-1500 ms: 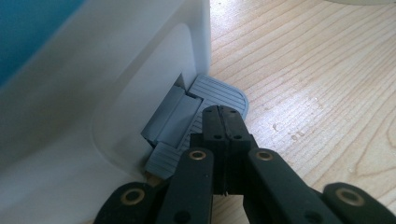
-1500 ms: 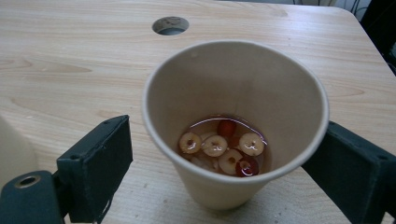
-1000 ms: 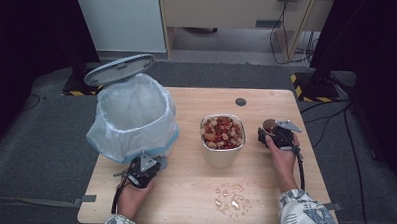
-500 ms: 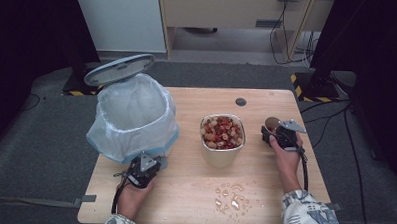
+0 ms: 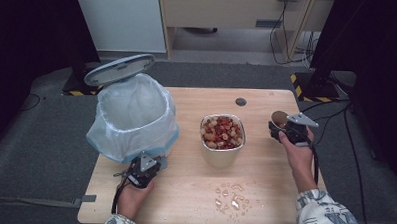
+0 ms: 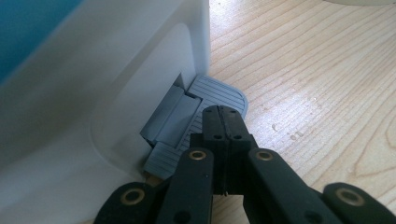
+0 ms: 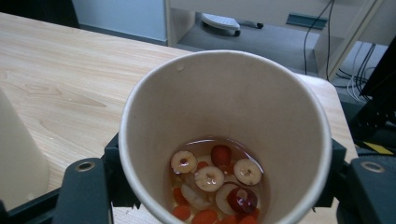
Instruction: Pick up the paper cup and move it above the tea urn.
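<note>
Right gripper (image 5: pixel 280 126): jaws just closed, clamped on both sides of a paper cup (image 7: pixel 224 135) holding fruit slices in liquid. Left gripper (image 6: pixel 223 122): jaws fully shut, empty, tips over bin pedal (image 6: pixel 205 100).

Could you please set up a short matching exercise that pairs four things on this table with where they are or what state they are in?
Things:
1. paper cup
2. bin
3. pedal
4. bowl

States:
A. lid up, lined with a bag
B. under the shut left gripper
C. mid-table, heaped with fruit pieces
D. held in the right gripper, a little fruit and liquid inside

Pairs: 1-D, 2-A, 3-B, 4-C
</note>
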### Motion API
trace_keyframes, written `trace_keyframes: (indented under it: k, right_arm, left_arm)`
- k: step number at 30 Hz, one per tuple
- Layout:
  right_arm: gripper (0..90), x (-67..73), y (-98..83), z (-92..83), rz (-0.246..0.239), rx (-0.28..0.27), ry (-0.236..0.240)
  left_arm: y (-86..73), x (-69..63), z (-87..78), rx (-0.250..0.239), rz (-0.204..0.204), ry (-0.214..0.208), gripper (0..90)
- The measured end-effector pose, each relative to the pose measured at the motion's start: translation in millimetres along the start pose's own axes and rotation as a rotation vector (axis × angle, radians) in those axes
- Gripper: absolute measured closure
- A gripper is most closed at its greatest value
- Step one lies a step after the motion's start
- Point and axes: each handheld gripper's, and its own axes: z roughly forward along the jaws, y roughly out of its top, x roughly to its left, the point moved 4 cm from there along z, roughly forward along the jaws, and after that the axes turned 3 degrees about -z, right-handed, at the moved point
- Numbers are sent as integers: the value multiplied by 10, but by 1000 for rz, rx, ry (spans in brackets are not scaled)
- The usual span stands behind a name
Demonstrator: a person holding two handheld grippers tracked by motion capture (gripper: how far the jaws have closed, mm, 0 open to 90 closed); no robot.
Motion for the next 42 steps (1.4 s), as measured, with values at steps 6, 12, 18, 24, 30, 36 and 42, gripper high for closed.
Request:
trace_keyframes:
  k: [6,12,18,24,30,36,42]
  right_arm:
    - [319,-21,136,5,-45,5,14]
    - [320,-14,294,35,-107,-2,45]
    - [320,19,505,45,-147,-25,100]
    - [320,68,727,58,-204,-32,149]
    - [320,95,941,45,-234,-47,177]
    - [322,79,1124,4,-265,-60,180]
    - [327,69,1258,-18,-286,-73,167]
  left_arm:
    - [0,0,0,-1,-2,-2,897]
    - [-1,1,1,-2,-3,-4,897]
    - [-2,7,1,-4,-8,-9,897]
    - [-2,3,1,-3,-6,-6,897]
    - [3,-7,3,1,1,2,897]
    - [7,-3,5,3,-3,1,897]
    - [5,-2,4,1,2,-2,897]
